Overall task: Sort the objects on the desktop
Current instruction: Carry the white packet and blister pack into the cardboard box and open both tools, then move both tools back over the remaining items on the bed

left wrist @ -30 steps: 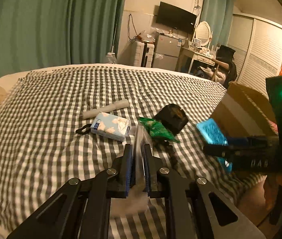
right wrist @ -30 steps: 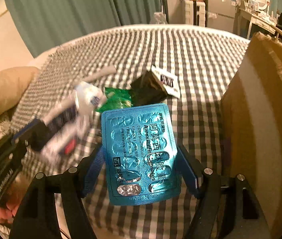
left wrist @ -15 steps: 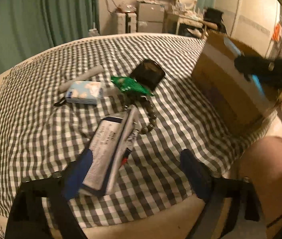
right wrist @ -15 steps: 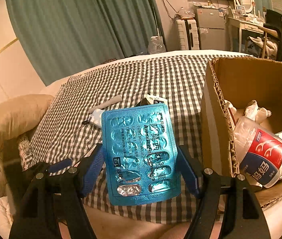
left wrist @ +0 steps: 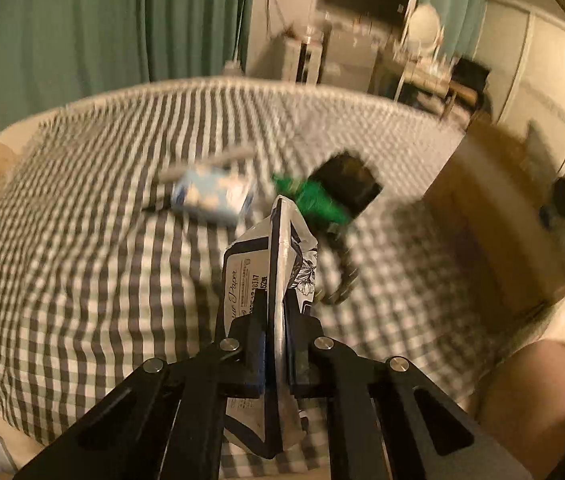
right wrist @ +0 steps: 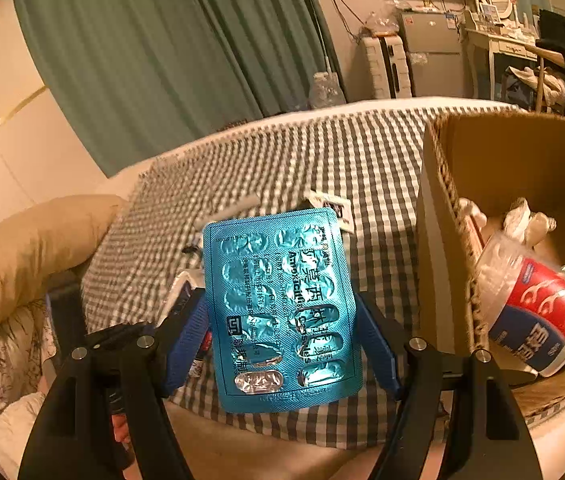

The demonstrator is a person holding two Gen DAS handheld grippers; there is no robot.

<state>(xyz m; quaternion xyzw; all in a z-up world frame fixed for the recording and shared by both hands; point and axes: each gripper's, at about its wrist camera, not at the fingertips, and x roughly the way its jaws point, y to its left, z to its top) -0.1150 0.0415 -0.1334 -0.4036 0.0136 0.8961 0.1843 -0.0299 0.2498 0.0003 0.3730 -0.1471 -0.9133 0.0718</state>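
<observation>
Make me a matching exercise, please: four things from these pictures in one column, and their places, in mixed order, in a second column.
Things:
1. blister pack
2. tissue packet
3. red and blue cup
4. green wrapper

Places:
A. inside the cardboard box
B. lying on the checked cloth
C. held in the left claw
D. held in the right claw

Pairs: 1-D, 2-C, 3-A, 4-B

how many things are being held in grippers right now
2. The left gripper is shut on a flat tissue packet. The right gripper is shut on a blue pill blister pack, beside the cardboard box.
</observation>
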